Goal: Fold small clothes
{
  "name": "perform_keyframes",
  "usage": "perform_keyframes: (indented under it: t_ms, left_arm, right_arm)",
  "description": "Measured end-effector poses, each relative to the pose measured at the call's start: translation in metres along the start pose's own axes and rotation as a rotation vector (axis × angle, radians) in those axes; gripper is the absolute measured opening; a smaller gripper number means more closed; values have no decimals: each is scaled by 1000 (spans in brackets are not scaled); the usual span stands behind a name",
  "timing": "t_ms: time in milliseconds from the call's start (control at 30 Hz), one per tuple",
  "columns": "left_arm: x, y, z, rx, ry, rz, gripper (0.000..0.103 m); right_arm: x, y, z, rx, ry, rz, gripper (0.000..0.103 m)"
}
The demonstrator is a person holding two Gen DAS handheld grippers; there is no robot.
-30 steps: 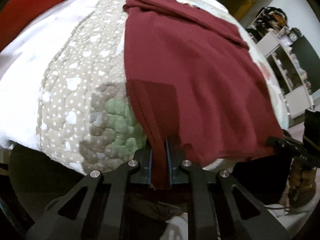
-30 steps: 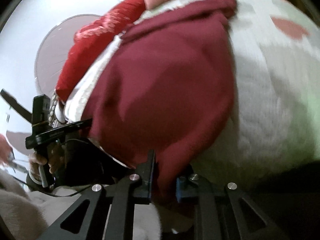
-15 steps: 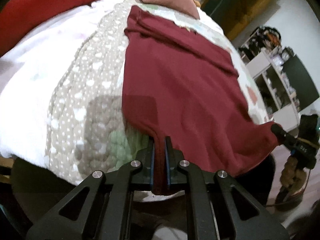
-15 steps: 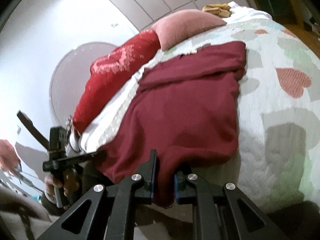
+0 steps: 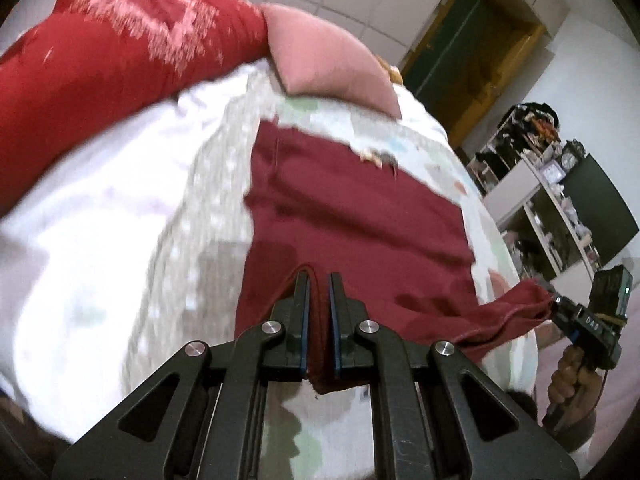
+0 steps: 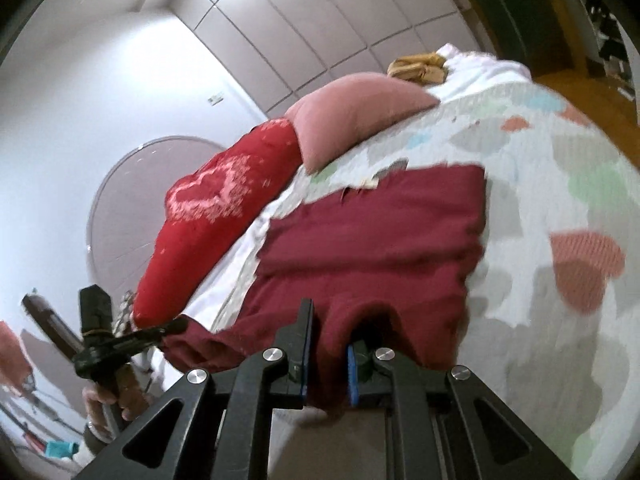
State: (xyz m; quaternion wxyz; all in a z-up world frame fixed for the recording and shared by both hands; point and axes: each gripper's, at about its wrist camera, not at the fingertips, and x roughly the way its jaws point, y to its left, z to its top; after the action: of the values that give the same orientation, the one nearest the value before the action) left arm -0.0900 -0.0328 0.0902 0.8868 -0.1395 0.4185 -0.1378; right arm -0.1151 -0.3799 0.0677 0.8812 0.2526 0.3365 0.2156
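A maroon garment (image 5: 360, 232) (image 6: 380, 248) lies spread on the quilted bedspread (image 5: 200, 220) (image 6: 540, 184). My left gripper (image 5: 319, 280) is shut on the garment's near left corner, with cloth pinched between the pads. My right gripper (image 6: 332, 320) is shut on the near right corner, a thick fold bunched between its fingers. Both near corners are lifted off the bed, and the edge between them hangs slack. In the left wrist view the right gripper (image 5: 560, 304) shows at the far right gripping the cloth; in the right wrist view the left gripper (image 6: 176, 326) shows at the left, held by a hand (image 6: 108, 396).
A red pillow (image 5: 120, 52) (image 6: 216, 216) and a pink pillow (image 5: 328, 56) (image 6: 356, 108) lie at the head of the bed. A tan object (image 6: 416, 68) sits behind the pink pillow. Shelves (image 5: 560, 200) with clutter stand to the right, beside a dark doorway (image 5: 472, 40).
Both grippers have risen and tilted up, lifting the garment's near edge off the bed. More of the pillows, wall and room has come into view.
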Motion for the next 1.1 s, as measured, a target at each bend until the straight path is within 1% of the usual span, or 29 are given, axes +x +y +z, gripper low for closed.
perform_keyframes:
  t_ms: [67, 133, 267, 367, 433, 567, 633, 700, 767, 833, 867, 900, 933, 967, 1000, 1033, 1067, 1100]
  left_arm:
    - [10, -3, 19, 9, -12, 5, 7]
    - [25, -6, 40, 16, -22, 24, 7]
    - [55, -8, 73, 12, -26, 39, 7]
    - [82, -11, 98, 28, -21, 67, 7]
    - [102, -11, 110, 29, -4, 83, 7]
    - [140, -2, 130, -6, 19, 108, 7]
    - [156, 4, 138, -23, 38, 104, 7]
    - [169, 11, 143, -50, 60, 101, 7]
    - [182, 22, 148, -101, 93, 65, 8]
    - [187, 30, 153, -142, 111, 30, 16]
    - [186, 33, 156, -153, 102, 21, 29]
    - [181, 35, 160, -160, 77, 16, 47]
    - [174, 37, 164, -170, 44, 15, 55]
    - [169, 39, 167, -179, 24, 11, 62]
    - [165, 40, 170, -188, 14, 5, 62]
    - [160, 41, 171, -194, 17, 2, 62]
    - [156, 41, 171, -191, 19, -3, 62]
    - [152, 39, 169, -177, 17, -5, 62]
  right_arm:
    - [9, -4, 15, 1, -9, -10, 12]
    - [21, -11, 32, 1, -20, -37, 13]
    - [46, -30, 69, 40, -41, -69, 12]
    - [62, -37, 92, 43, -53, -85, 12]
    - [78, -43, 107, 29, -39, -102, 12]
    - [112, -68, 125, 70, -13, -150, 12]
    - [128, -83, 132, 105, -8, -163, 12]
    - [144, -100, 136, 153, 18, -153, 13]
    - [159, -114, 139, 199, 55, -158, 14]
    - [169, -128, 141, 256, 74, -152, 20]
    - [169, -134, 145, 278, 64, -124, 27]
    - [167, -135, 150, 284, 44, -106, 36]
    - [163, -135, 153, 284, 25, -96, 41]
    - [155, -134, 159, 273, -16, -110, 50]
    - [150, -132, 163, 259, -45, -138, 55]
    - [143, -130, 166, 246, -61, -169, 55]
    - [138, -129, 168, 243, -60, -180, 55]
    - [134, -129, 168, 246, -55, -172, 55]
